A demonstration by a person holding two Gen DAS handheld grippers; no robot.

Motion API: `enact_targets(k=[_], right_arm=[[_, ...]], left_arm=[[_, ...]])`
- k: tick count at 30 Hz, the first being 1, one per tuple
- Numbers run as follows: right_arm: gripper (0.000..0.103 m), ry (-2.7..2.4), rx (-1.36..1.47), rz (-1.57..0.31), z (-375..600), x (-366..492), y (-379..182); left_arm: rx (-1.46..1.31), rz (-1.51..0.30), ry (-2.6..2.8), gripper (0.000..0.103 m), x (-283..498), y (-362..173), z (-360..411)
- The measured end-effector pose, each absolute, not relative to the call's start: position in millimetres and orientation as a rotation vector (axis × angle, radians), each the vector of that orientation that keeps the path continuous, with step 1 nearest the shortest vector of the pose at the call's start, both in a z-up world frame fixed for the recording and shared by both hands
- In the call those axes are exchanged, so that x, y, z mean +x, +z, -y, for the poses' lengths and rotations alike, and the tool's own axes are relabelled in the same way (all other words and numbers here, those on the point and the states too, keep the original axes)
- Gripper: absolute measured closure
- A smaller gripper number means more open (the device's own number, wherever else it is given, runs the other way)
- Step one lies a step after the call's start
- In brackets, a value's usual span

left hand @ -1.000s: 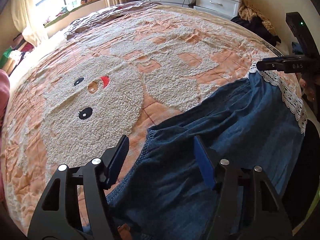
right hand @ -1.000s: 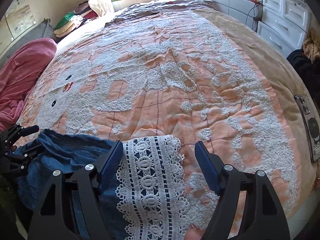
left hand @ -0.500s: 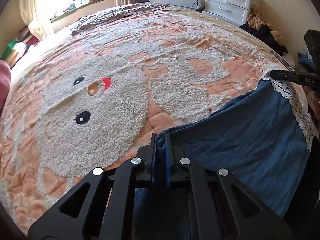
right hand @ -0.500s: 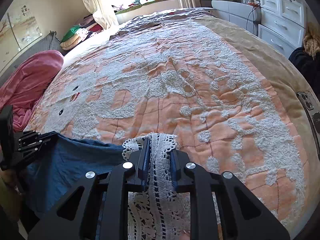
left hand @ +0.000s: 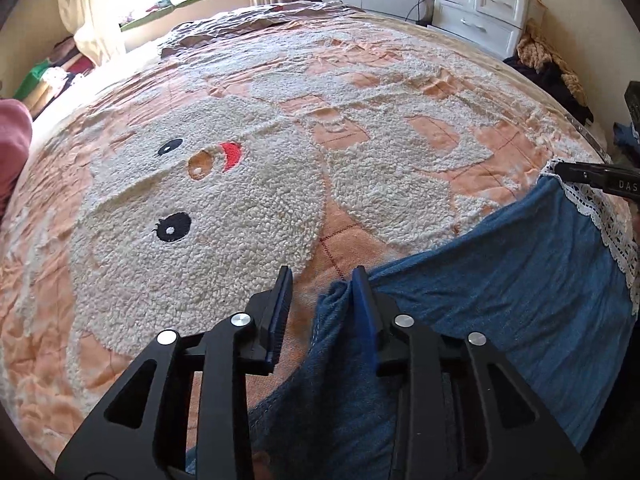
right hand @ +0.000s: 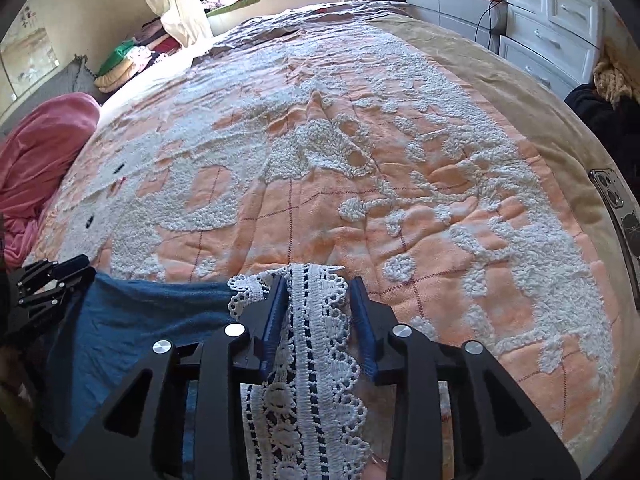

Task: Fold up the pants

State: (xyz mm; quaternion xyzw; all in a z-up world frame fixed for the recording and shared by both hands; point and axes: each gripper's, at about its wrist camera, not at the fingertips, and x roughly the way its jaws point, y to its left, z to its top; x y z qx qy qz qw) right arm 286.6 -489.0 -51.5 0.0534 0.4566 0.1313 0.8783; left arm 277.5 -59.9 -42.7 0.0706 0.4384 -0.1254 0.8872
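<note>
Blue denim pants [left hand: 520, 292] with a white lace hem [left hand: 608, 232] lie along the near edge of the bed. My left gripper [left hand: 322, 276] stands over the bunched denim edge, its jaws opening. The cloth rests against the right pad [left hand: 362, 304] and the left pad is clear of it. My right gripper [right hand: 319, 284] straddles the lace hem [right hand: 316, 320], its jaws opening too, and the lace lies loose between the pads. Each gripper shows in the other's view: the right gripper [left hand: 592, 178] and the left gripper [right hand: 56, 276].
The bed carries an orange quilt [right hand: 360, 200] with fluffy white cartoon shapes. A pink blanket [right hand: 40, 152] is heaped at the left. A phone [right hand: 612, 200] lies at the bed's right edge. White drawers [right hand: 560, 32] and a dark clothes pile [left hand: 552, 72] stand beyond.
Both grippers were wide open a second ago, then closed on the denim edge and the lace, and now stand partly apart again. The denim edge has bunched up by the left gripper.
</note>
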Motion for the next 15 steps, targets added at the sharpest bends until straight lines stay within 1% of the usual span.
enact_targets(k=[1, 2, 3, 5, 10, 15], right_arm=[[0.059, 0.269, 0.134, -0.93, 494, 280, -45], [0.052, 0.266, 0.15, -0.904, 499, 273, -38], [0.048, 0.266, 0.165, -0.881, 504, 265, -32], [0.046, 0.28, 0.193, -0.859, 513, 248, -24], [0.044, 0.303, 0.184, -0.854, 517, 206, -21], [0.043, 0.265, 0.142, -0.858, 513, 175, -24]], left_arm=[[0.125, -0.896, -0.261, 0.076, 273, -36, 55], [0.106, -0.877, -0.259, 0.073, 268, -28, 51], [0.08, -0.853, -0.253, 0.071, 261, -18, 45], [0.023, -0.818, -0.247, 0.065, 245, -1, 32], [-0.027, -0.765, -0.234, 0.057, 195, 21, 14], [-0.035, -0.802, -0.213, 0.055, 146, 11, 2]])
